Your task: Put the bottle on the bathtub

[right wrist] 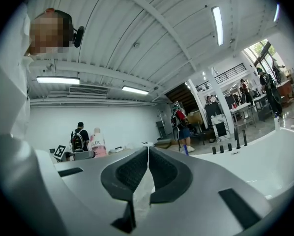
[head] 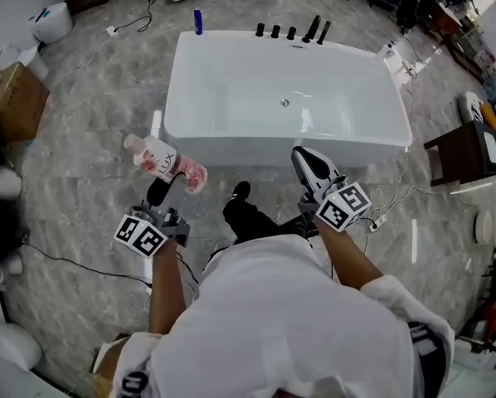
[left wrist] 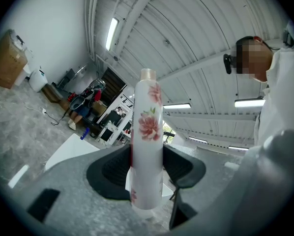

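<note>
My right gripper (right wrist: 147,149) has its jaws pressed together, nothing between them. At right I see the white bathtub (right wrist: 267,154), black taps (right wrist: 229,146) along its far rim. The pink bottle (right wrist: 97,144) shows far left.

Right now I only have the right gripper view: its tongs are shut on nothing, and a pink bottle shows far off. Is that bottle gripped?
Observer: Yes, the left tongs clamp the bottle low on its body, from both sides.
Reviewer: Is it on the bathtub?
Observer: No. In the head view it hangs tilted, short of the near left corner of the bathtub.
Reviewer: Anything inside the tub?
Observer: I see only the drain.
</note>
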The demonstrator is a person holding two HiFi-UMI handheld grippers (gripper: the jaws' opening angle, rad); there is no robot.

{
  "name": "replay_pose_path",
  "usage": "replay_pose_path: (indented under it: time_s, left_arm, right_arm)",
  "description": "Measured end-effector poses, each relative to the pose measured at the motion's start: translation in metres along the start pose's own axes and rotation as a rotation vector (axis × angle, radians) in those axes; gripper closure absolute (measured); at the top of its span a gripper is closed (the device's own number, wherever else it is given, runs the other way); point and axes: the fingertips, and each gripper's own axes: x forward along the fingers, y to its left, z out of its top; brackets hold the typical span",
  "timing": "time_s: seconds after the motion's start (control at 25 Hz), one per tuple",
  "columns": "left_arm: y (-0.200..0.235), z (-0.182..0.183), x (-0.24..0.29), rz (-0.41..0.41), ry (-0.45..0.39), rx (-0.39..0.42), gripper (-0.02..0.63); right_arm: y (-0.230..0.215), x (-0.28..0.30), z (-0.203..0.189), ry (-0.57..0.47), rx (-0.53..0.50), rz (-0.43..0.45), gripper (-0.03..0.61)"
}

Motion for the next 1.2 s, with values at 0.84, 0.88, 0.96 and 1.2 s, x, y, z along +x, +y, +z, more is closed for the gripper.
replay_pose_path:
  time_s: [0.84,0.88,0.96,1.2]
  left_arm:
    - [0.220,0.134,0.141,0.151,0.038,-0.005,0.407]
    - [0.228,0.141,0.148,0.154,0.037,0.000,0.407]
    - [0.242,0.151,0.160,0.155,0.037,0.004,0.407]
    - [0.285,0.160,0.205,0.146,0.101,0.016,0.408]
  right_arm:
    - [-0.111,0.330,0.002,0.049,0.076,0.142,0.561]
    - [-0.115,0.342,0.003,0.052,0.080,0.145,0.561]
    - [-0.121,0.361,0.005,0.055,0.082,0.145,0.561]
    - [-0.140,0.402,0.014,0.055,0.016,0.115,0.561]
